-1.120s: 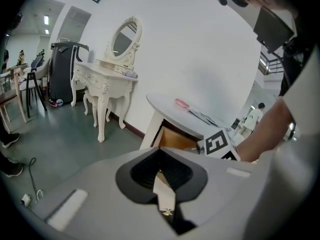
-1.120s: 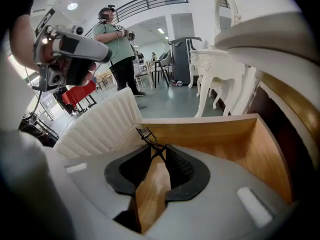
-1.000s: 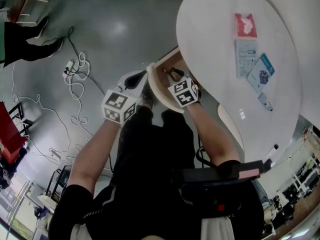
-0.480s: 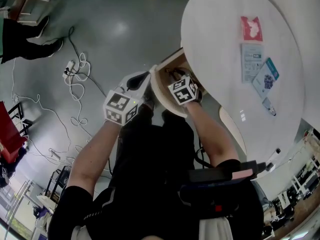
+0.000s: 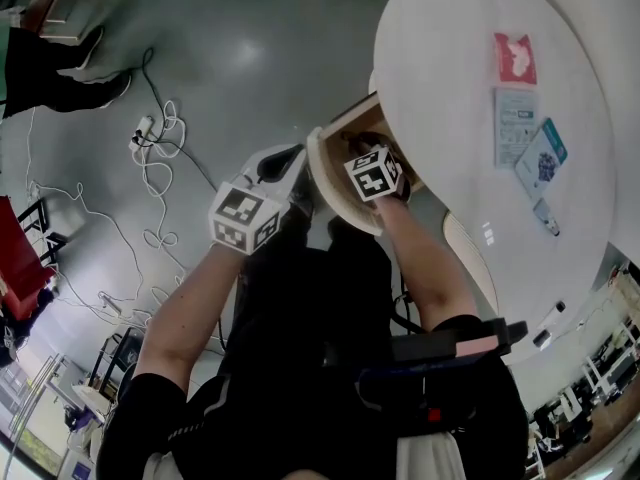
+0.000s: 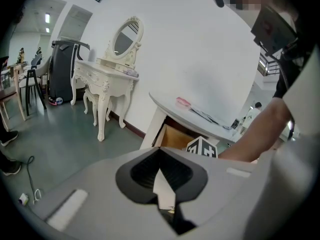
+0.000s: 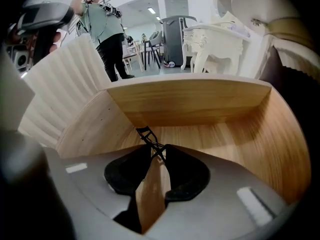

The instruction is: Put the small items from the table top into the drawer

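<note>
The right forearm point(image 5: 420, 258) reaches forward and its tool point(image 7: 156, 151) points steeply down into the open wooden drawer point(image 7: 200, 104) under the white desk point(image 5: 450, 88). The tool tips are nipped on a black eyelash curler point(image 7: 147, 136), just above the drawer floor. The left tool point(image 6: 160, 151) slopes gently down at the pale drawer front point(image 5: 318, 173), with its tips together.

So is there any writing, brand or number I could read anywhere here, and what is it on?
No text here can be read.
Red packet on the table: print too small to read.
Pale leaflet: print blurred.
Blue packet: print blurred.
Left cube and right cube: black-and-white square patterns, no words.
Black lash curler: no print visible.
</note>
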`<state>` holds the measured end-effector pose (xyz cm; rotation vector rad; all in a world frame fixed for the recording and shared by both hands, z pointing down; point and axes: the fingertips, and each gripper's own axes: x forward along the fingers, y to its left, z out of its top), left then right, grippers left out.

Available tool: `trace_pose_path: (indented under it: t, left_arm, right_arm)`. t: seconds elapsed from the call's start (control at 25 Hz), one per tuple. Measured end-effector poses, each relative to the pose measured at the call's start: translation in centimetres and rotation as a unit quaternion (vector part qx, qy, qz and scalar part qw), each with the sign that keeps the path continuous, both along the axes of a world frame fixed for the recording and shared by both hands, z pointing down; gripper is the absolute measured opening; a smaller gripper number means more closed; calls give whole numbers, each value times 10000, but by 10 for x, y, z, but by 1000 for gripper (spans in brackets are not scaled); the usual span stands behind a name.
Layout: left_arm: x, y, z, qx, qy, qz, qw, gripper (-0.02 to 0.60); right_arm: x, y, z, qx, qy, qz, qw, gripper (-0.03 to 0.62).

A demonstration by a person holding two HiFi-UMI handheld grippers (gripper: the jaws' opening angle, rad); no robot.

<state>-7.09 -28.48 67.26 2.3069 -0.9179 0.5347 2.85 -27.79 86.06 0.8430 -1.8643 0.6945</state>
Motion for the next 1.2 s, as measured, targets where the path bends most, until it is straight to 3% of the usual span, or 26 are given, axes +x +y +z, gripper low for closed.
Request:
trace_pose_path:
  t: [0.68, 0.8, 0.88, 1.08, 1.2]
  left_arm:
    - [4, 0, 0, 94, 22, 19, 10000, 0]
    - [5, 4, -1, 77, 2, 16, 10000, 1]
    - [4, 9, -3, 89, -28, 34, 10000, 0]
    - [1, 17, -14, 134, -69, 19, 9999, 2]
    - [0, 22, -26, 171, -39, -9, 9998, 0]
  right_arm:
    - [2, 0, 16, -293, 185, 83, 9994, 110]
    - [-5, 5, 14, -397, -21, -14, 9992, 193]
    - [-8, 6, 9, -356, -194, 53, 9992, 285]
    - [-11, 8, -10, -220, -326, 41, 9992, 274]
    - [-13, 11, -29, -114, -441, -5, 9990, 218]
